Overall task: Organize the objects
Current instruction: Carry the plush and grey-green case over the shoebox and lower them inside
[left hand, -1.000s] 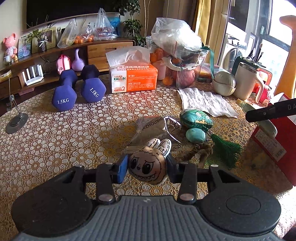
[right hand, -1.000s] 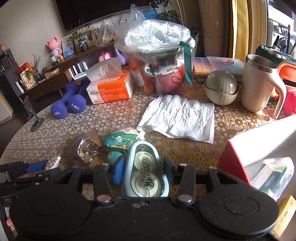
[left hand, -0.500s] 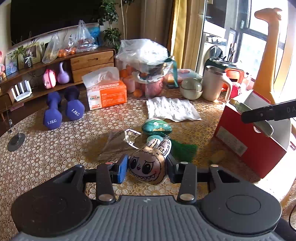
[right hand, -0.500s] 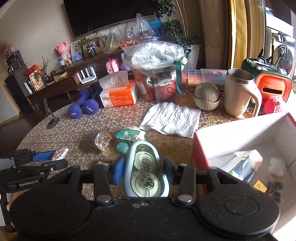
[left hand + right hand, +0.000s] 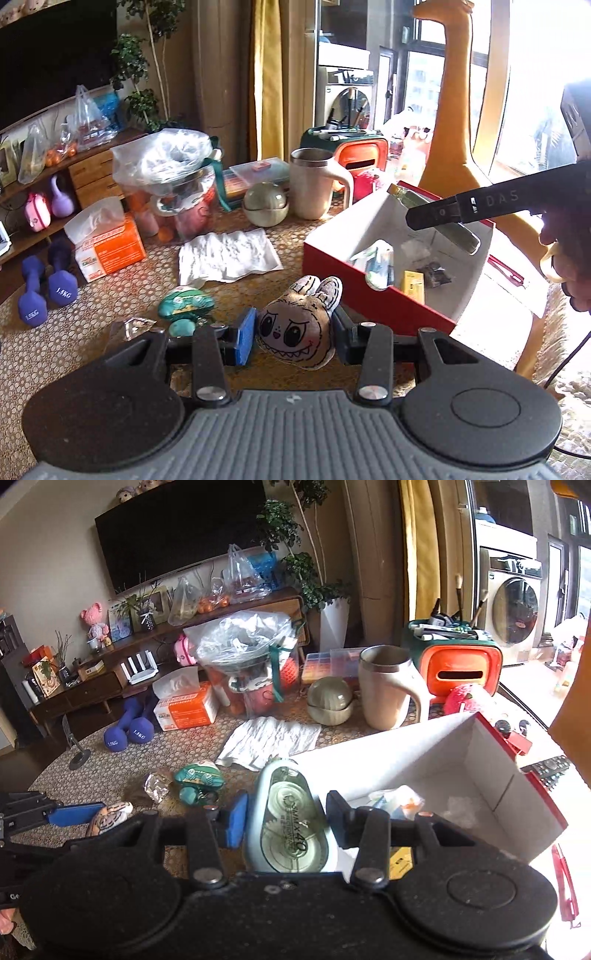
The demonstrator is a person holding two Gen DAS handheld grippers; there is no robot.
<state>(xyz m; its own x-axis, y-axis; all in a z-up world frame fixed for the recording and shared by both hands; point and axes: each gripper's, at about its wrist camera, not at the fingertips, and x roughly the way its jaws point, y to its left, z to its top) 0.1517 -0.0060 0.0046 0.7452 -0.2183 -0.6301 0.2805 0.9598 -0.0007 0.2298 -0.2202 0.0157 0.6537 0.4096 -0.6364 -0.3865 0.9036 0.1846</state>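
The left tongs (image 5: 293, 334) clamp a plush monster head (image 5: 295, 332) above the desk (image 5: 74, 350); the right tongs (image 5: 284, 821) clamp a correction-tape dispenser (image 5: 286, 819) just over the red box (image 5: 424, 753) beyond.

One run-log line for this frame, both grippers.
left gripper: shut on plush monster toy | right gripper: shut on correction tape | both lifted near red box | nothing released yet
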